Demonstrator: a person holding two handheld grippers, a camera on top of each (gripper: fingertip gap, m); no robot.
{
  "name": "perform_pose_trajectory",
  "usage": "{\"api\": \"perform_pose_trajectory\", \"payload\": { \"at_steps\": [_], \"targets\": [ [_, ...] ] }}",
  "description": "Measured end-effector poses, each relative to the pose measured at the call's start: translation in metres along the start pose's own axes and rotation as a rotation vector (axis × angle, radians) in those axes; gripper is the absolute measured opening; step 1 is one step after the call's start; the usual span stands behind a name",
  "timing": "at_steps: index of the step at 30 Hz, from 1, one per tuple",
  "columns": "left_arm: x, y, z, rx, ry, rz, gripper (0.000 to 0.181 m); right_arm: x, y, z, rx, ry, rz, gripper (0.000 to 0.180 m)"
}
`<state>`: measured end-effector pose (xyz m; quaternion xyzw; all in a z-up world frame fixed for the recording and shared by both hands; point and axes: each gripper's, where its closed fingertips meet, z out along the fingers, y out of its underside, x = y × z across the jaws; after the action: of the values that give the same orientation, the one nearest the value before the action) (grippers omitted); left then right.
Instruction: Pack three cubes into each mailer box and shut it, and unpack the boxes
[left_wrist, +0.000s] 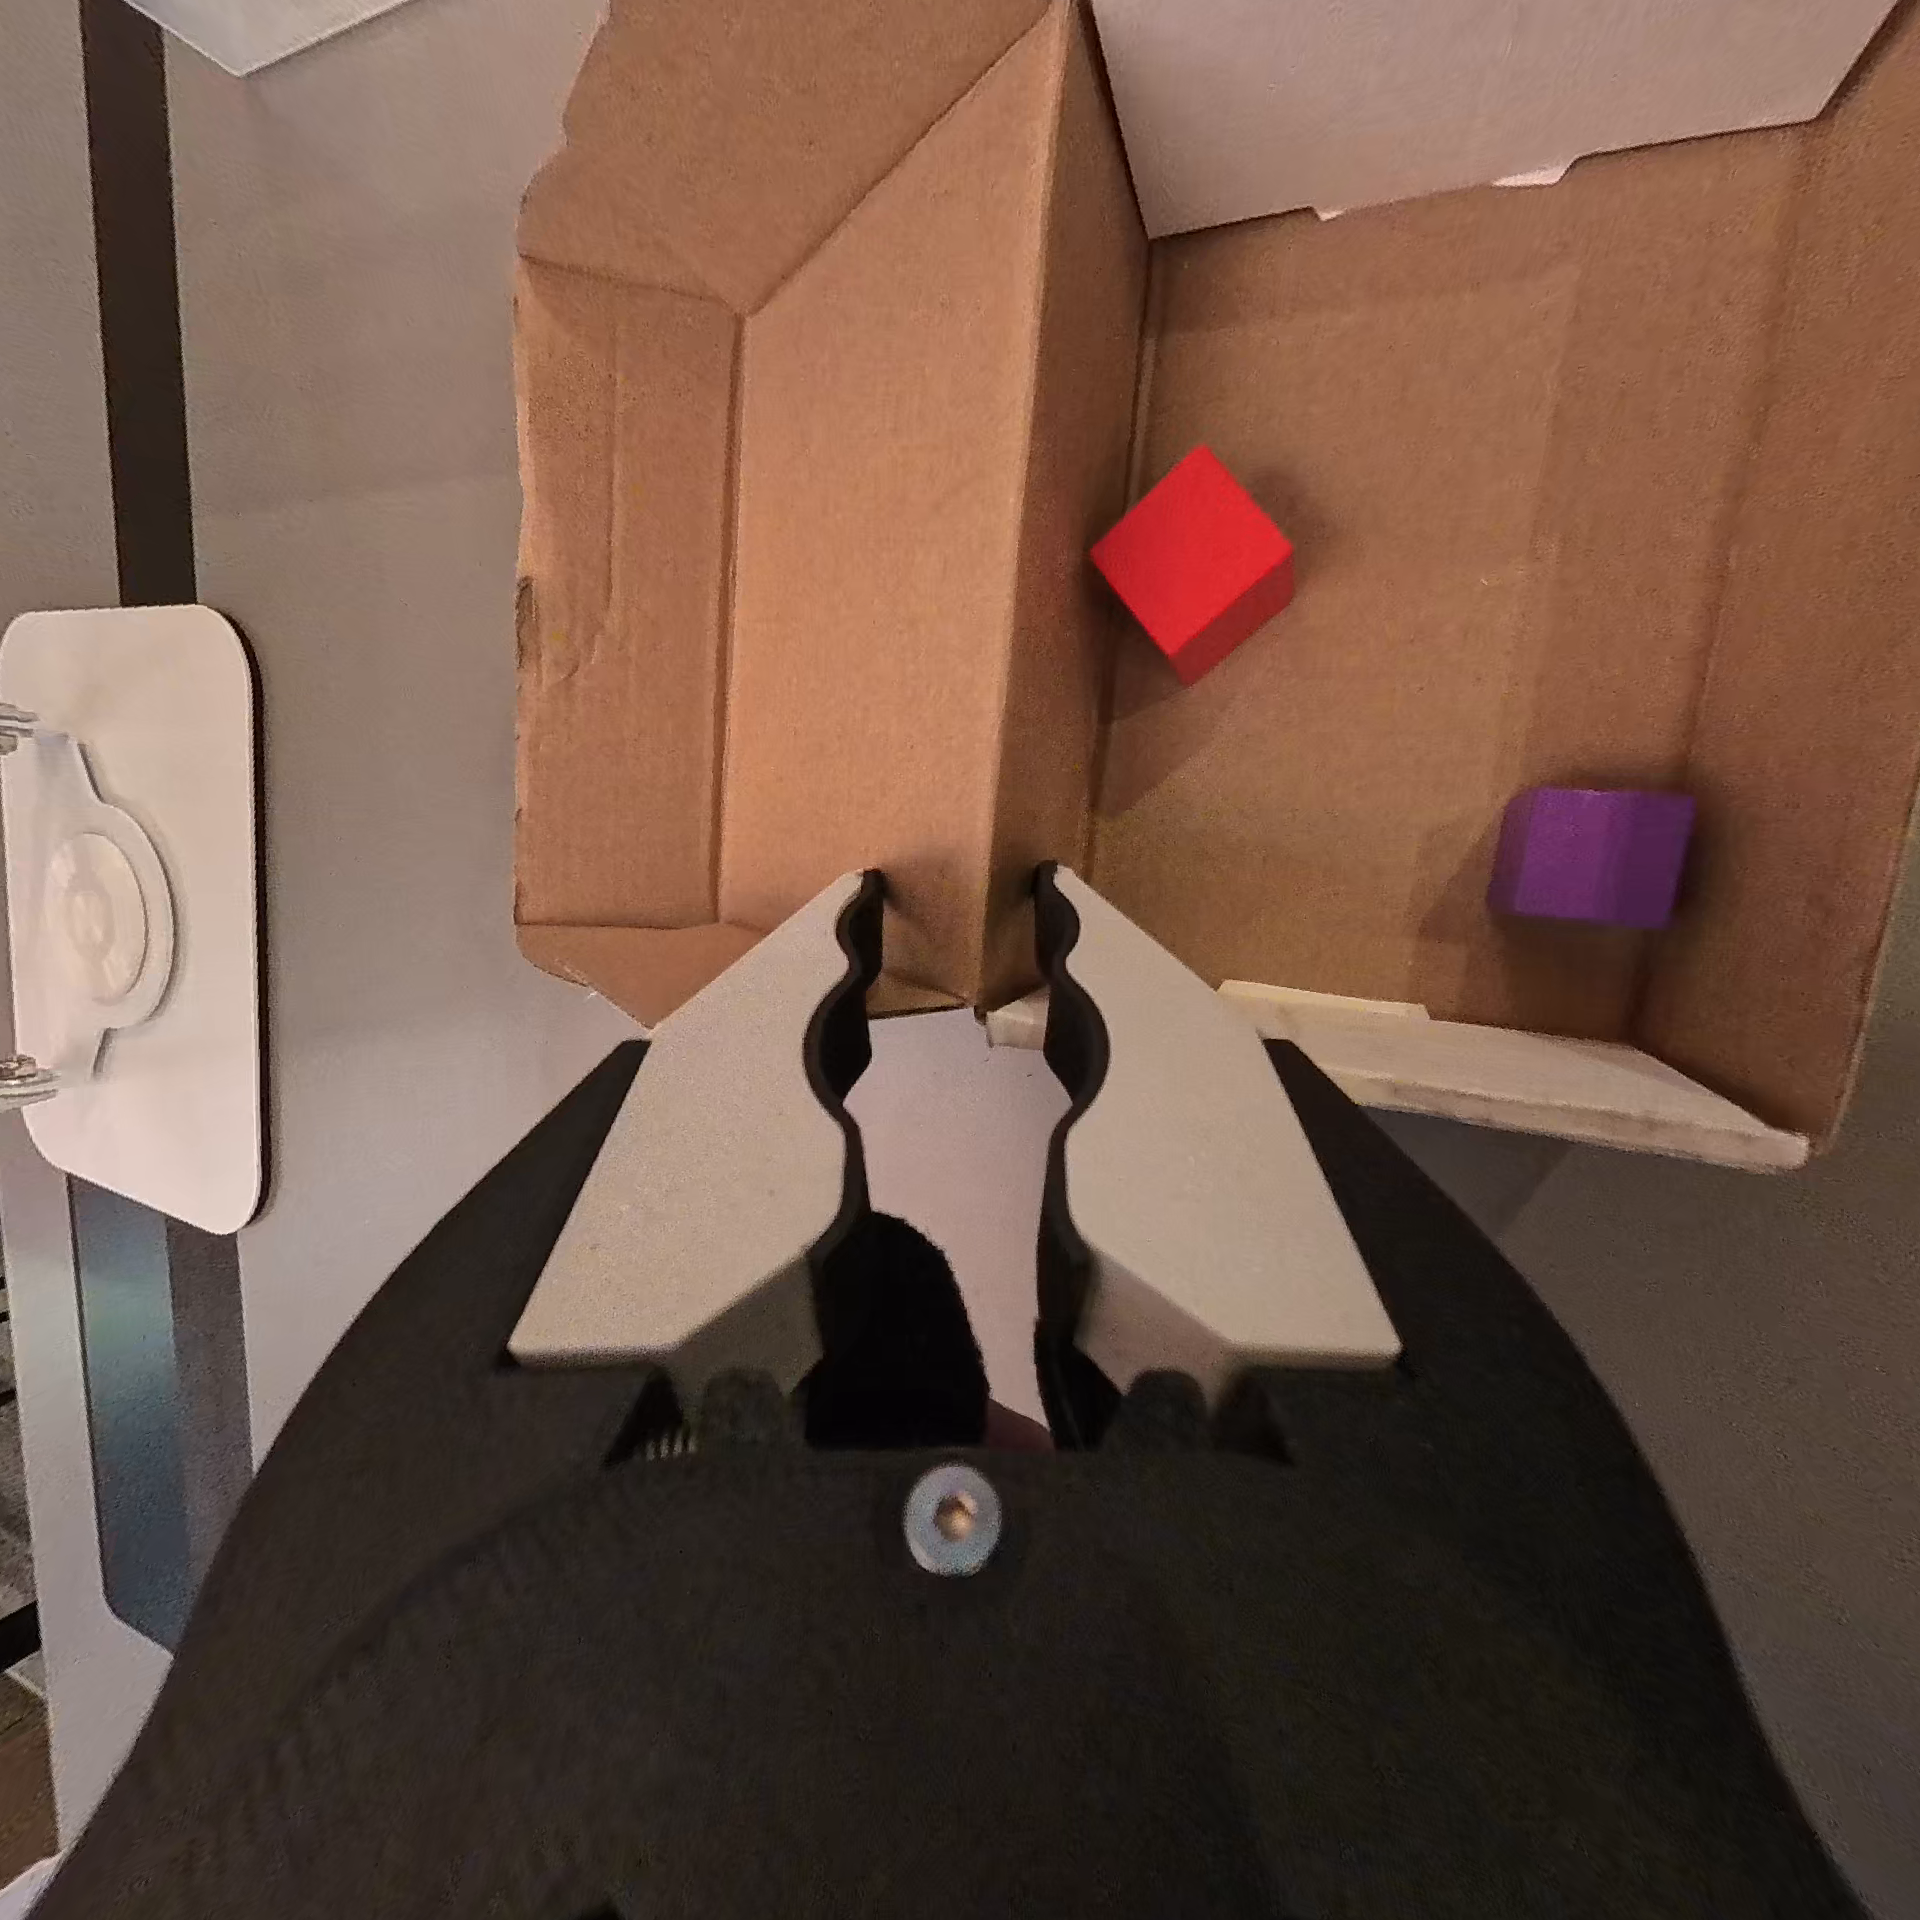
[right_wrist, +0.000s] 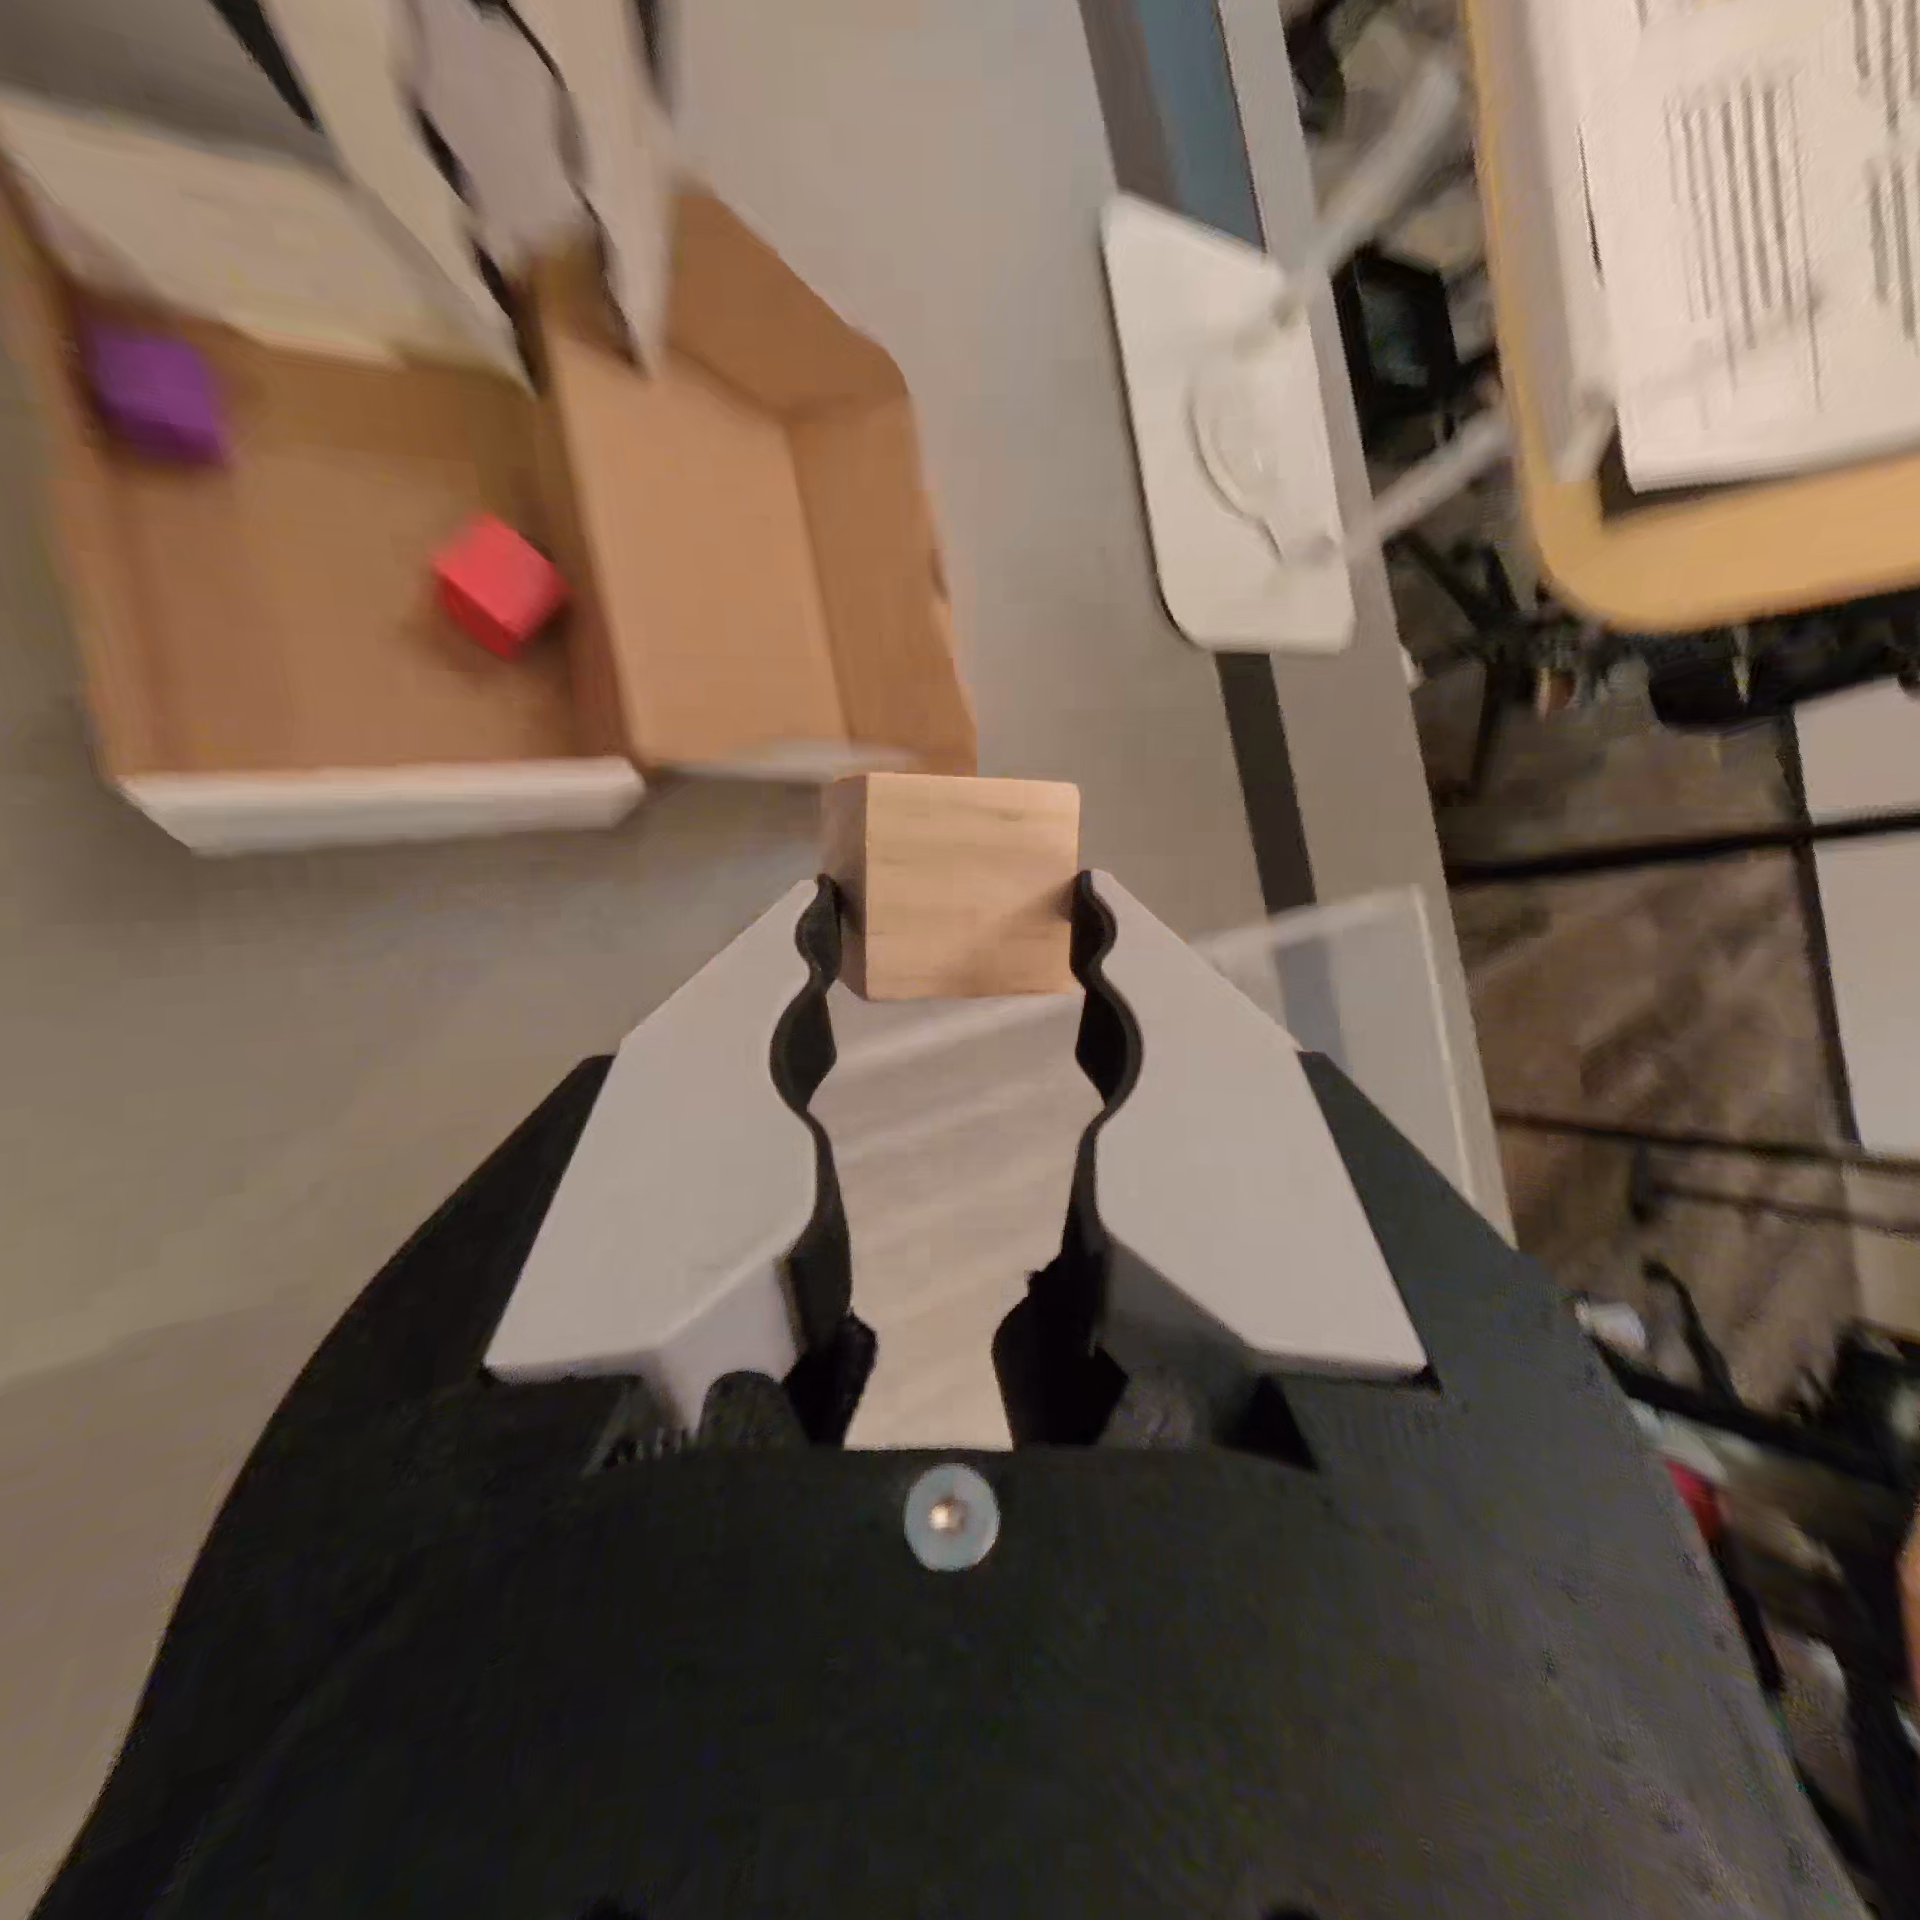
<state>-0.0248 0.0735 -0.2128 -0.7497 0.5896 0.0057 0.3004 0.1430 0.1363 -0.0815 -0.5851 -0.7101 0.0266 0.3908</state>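
Grey-faced and set in a black body, the left gripper has its jaws slightly parted around the upright lid panel of the open mailer box (whether they actually press the cardboard I cannot tell); on the box floor to the right of the jaws lie a red cube and, further right, a purple cube. From the right wrist, the right gripper pinches a plain wooden cube at the tips of its jaws above the pale worktop, with the box ahead and to the left of them.
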Motion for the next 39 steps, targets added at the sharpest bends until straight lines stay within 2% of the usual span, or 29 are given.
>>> {"api": "perform_pose_trajectory", "payload": {
  "at_steps": [5, 9, 15, 19, 21, 25, 27, 30, 33, 36, 39],
  "targets": [
    [0.0, -0.001, 0.0, 0.014, -0.005, -0.021, 0.027, 0.027, 0.088, 0.014, -0.238, -0.032, -0.005, 0.043],
    [0.0, -0.001, 0.0, 0.021, -0.004, -0.024, 0.027, 0.022, 0.119, 0.044, -0.31, -0.096, -0.02, 0.043],
    [0.0, -0.001, 0.0, 0.022, -0.002, -0.027, 0.027, 0.004, 0.143, 0.089, -0.361, -0.207, -0.031, 0.043],
    [0.0, -0.001, 0.0, 0.012, -0.002, -0.016, 0.027, 0.004, 0.148, 0.096, -0.373, -0.205, -0.006, 0.043],
    [0.0, -0.001, 0.0, 0.009, -0.002, -0.013, 0.027, 0.011, 0.148, 0.089, -0.395, -0.167, -0.003, 0.049],
    [0.001, -0.001, 0.001, 0.006, 0.001, -0.012, 0.027, 0.033, 0.112, 0.051, -0.316, -0.037, 0.029, 0.045],
    [0.001, -0.001, 0.001, 0.002, 0.0, -0.008, 0.027, 0.027, 0.071, 0.028, -0.22, -0.025, 0.024, 0.042],
    [0.001, -0.001, 0.001, 0.007, 0.006, -0.011, 0.027, -0.019, -0.002, 0.013, -0.06, -0.137, -0.049, 0.04],
    [0.001, -0.001, 0.001, 0.008, 0.006, -0.013, 0.027, -0.081, -0.046, 0.028, 0.016, -0.285, -0.197, 0.04],
    [0.001, -0.002, 0.001, 0.012, 0.006, -0.014, 0.027, -0.122, -0.056, 0.062, -0.012, -0.366, -0.32, 0.039],
    [0.001, -0.002, 0.001, 0.022, 0.011, -0.018, 0.027, -0.142, -0.057, 0.09, -0.019, -0.388, -0.411, 0.036]
  ]
}}
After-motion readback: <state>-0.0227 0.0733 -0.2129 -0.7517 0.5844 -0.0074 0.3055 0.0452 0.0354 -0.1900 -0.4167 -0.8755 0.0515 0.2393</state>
